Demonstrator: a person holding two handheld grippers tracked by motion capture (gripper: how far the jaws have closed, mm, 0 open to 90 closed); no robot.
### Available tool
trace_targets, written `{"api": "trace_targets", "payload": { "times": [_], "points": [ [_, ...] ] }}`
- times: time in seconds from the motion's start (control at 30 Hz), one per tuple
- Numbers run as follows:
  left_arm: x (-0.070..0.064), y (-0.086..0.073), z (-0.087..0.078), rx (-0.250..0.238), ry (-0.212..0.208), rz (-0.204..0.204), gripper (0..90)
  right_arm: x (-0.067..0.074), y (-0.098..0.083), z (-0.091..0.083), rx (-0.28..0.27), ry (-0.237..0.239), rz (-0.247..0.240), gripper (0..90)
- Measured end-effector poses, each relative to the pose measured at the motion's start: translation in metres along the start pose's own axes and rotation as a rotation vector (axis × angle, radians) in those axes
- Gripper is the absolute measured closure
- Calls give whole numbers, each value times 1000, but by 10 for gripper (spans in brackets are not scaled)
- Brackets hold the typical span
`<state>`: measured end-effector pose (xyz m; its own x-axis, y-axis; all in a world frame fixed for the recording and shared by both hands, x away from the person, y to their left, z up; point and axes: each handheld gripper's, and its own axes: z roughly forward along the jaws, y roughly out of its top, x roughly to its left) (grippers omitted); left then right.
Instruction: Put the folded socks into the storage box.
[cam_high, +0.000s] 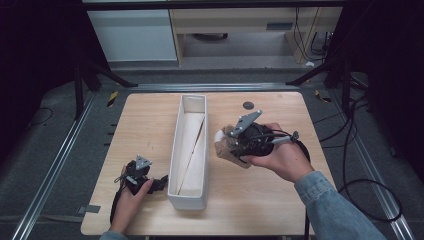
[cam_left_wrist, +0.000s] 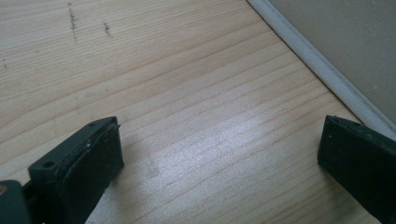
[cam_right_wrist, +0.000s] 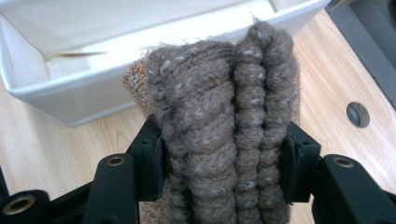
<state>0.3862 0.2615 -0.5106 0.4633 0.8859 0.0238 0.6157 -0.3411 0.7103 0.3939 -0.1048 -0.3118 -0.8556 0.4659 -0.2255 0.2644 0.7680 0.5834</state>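
Right gripper (cam_right_wrist: 219, 168): jaws clamped on a folded brown knit cloth (cam_right_wrist: 224, 121), mid-frame, right of the white bin (cam_high: 192, 150).
Left gripper (cam_left_wrist: 219, 158): jaws wide apart, empty, over the wooden table (cam_left_wrist: 187, 93), lower left.

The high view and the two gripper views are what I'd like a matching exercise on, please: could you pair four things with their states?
Things:
1. left gripper
2. right gripper
3. knitted brown bundle
4. long white box

States:
A. lifted off the table, beside the box
B. open, nothing between the jaws
C. standing lengthwise on the table's middle
D. shut on a soft thing

Pairs: 1-B, 2-D, 3-A, 4-C
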Motion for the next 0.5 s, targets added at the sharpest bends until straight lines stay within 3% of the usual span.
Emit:
{"api": "trace_targets", "payload": {
  "times": [0.17,0.5],
  "points": [
    [0,0,0,0,0,0,0,1,11,-7,-37,7,9,453],
    [0,0,0,0,0,-1,0,9,32,-5,-54,31,-4,453]
  ]
}}
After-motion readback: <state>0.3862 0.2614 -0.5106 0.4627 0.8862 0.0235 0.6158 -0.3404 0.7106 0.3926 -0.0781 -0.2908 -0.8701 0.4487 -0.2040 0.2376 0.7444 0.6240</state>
